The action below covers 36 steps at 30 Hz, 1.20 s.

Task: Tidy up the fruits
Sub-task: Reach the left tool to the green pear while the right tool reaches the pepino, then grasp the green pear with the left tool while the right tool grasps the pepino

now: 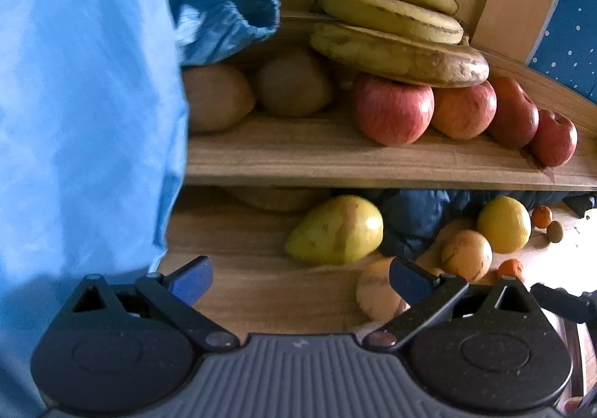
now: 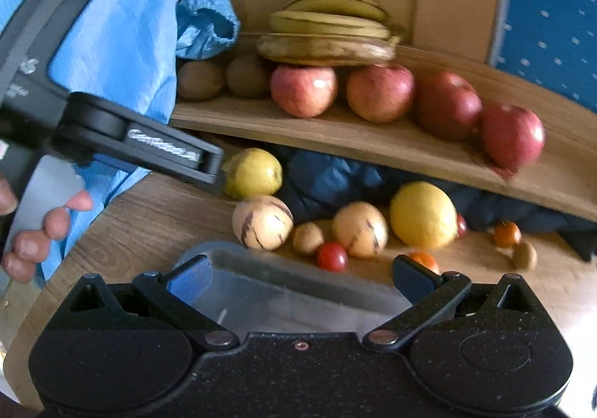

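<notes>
- Left wrist view: your left gripper [image 1: 300, 278] has its jaws spread wide w/ nothing between them, held above the wooden table [image 1: 261, 291].
- Right wrist view: your right gripper [image 2: 300, 278] is also spread apart & empty, hovering over a clear plastic container [image 2: 298, 291] at the table's near edge.
- Shelf [image 2: 373, 142] above the table holds the sorted fruit: bananas [image 2: 328, 33] stacked on top of the apples [image 2: 377, 91], 4 apples in a row, kiwis [image 2: 201, 79] to their left.
- Under the shelf, loose fruit on the table: yellow-green pear [image 1: 337, 229], lemon [image 2: 423, 214], 2 striped melons [image 2: 262, 222], cherry tomatoes [image 2: 332, 256], small kiwis.
- Your left gripper's tip shows in the right wrist view, just beside the pear; can't tell if touching.
- Blue sleeve [image 1: 86, 100] fills the left side; dark cloth [image 2: 335, 183] lies behind the loose fruit.
</notes>
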Available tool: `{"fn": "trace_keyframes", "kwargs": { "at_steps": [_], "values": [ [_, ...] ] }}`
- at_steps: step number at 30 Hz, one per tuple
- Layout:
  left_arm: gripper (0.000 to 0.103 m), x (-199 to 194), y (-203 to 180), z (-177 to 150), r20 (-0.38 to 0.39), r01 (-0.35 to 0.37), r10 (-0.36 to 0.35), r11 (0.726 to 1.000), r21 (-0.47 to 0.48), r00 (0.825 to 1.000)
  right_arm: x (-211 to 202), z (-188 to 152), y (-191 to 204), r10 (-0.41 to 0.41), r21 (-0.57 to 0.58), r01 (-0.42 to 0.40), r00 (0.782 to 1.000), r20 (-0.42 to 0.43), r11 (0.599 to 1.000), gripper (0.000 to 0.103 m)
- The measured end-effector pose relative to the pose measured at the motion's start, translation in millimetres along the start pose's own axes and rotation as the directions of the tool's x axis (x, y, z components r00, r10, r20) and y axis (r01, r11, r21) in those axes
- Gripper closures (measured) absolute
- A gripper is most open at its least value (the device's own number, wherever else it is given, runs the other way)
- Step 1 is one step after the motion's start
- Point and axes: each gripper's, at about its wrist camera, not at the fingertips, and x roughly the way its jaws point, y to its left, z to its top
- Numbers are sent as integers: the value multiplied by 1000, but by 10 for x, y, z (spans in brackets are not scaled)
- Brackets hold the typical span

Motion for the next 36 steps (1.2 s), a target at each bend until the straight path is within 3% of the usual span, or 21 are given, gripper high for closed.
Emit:
{"fn": "trace_keyframes", "kwargs": {
  "at_steps": [8,13,18,27,36],
  "values": [
    [1,258,1,140,-23,30,-29,999,22,999,252,101,112,27,-31,-27,999,-30,999,4],
    [1,338,-1,178,-42,83,-82,996,22,996,369,158,186,27,-83,-30,999,-28,996,7],
    [1,421,-23,184,-62,116,-114,993,22,992,480,201,242,29,-122,-34,999,-43,992,16],
    [22,521,-44,237,-59,139,-138,990,15,989,616,280,336,10,-164,-20,998,-60,986,38],
    [23,607,-28,274,-86,152,-150,988,15,985,697,256,433,2,-199,-23,994,-105,980,45]
  ]
}}
